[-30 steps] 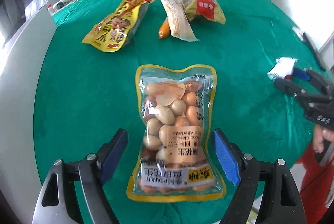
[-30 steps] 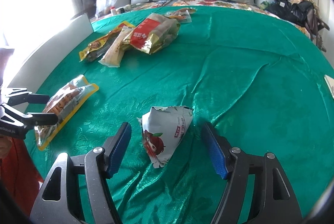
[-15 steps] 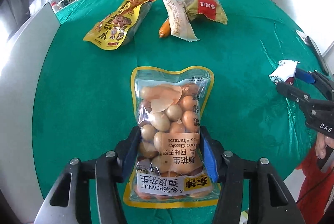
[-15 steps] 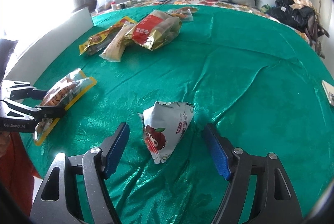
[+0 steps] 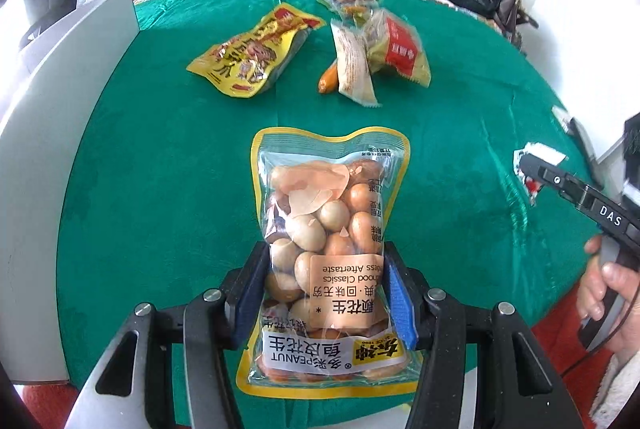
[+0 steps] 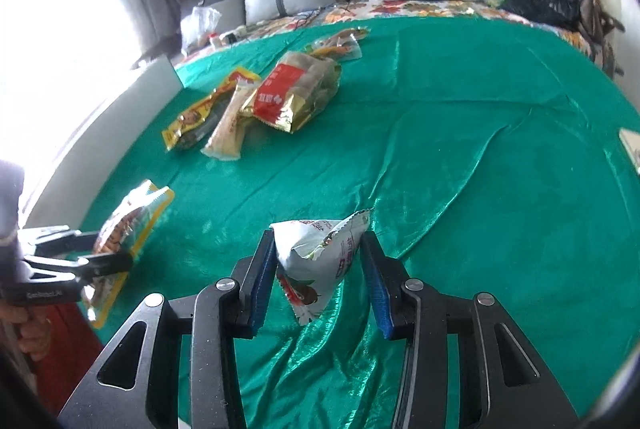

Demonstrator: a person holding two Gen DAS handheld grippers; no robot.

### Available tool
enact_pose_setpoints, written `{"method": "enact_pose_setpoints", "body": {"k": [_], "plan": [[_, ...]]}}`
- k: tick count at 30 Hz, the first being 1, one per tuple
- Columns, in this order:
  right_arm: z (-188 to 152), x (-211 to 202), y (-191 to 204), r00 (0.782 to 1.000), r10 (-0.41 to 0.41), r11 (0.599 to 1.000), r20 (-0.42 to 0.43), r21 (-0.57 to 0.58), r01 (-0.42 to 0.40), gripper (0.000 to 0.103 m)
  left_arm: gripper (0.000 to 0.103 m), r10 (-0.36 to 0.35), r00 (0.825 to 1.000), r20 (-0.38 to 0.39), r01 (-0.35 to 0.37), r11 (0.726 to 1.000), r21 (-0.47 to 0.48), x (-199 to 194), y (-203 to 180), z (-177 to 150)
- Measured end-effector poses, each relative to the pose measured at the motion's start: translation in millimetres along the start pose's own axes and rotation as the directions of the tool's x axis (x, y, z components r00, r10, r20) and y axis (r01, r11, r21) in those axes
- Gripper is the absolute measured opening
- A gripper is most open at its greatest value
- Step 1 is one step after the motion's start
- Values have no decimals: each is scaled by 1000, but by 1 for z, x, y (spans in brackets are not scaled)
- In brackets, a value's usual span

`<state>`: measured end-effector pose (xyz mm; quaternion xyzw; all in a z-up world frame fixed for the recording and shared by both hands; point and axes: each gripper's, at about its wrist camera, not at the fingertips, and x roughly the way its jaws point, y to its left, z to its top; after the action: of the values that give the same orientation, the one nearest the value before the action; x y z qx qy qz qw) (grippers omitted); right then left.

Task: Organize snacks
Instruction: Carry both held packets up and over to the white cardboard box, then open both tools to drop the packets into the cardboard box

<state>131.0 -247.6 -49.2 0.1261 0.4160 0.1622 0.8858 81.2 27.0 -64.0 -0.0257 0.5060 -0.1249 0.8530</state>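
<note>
Both grippers are at the pick-up step, each gathering one stray packet, presumably to join the snack pile at the far side of the green cloth, which covers a bed.

The left gripper has its jaws clamped on the lower half of the peanut bag, blue pads pressing its two long edges. The bag's top points toward the pile and, seen from the right wrist, tilts up off the cloth.

The right gripper stands nearer than the pile and to the right of the peanut bag. Its jaws are drawn in around the white fruit-print pouch: the left pad touches it, but I cannot tell whether the right pad does, so the hold looks unfinished.

Next, I judge, the right jaws must finish closing, then both packets need lifting and carrying toward the pile. The crumpled pouch may slip.
</note>
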Motion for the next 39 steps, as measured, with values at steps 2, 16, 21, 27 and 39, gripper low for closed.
{"method": "enact_pose_setpoints", "body": {"k": [2,16,21,27,39], "plan": [[0,-3,-15,998,58,993,12,102,-59,44,54,-21,1000,20,21,1000,-18,-10,3,2],[17,-9,70,979,204,979,3,17,-204,44,54,-72,980,186,103,981,-164,-104,84,2],[11,6,133,965,253,962,-71,-91,-259,44,54,-40,966,257,88,980,-180,-149,123,5],[29,10,212,935,340,912,-99,-207,-354,44,54,93,950,299,-15,967,-255,-187,193,13],[79,39,378,872,463,786,-161,-380,-487,44,54,291,937,194,-182,879,-442,-185,313,-16]]}}
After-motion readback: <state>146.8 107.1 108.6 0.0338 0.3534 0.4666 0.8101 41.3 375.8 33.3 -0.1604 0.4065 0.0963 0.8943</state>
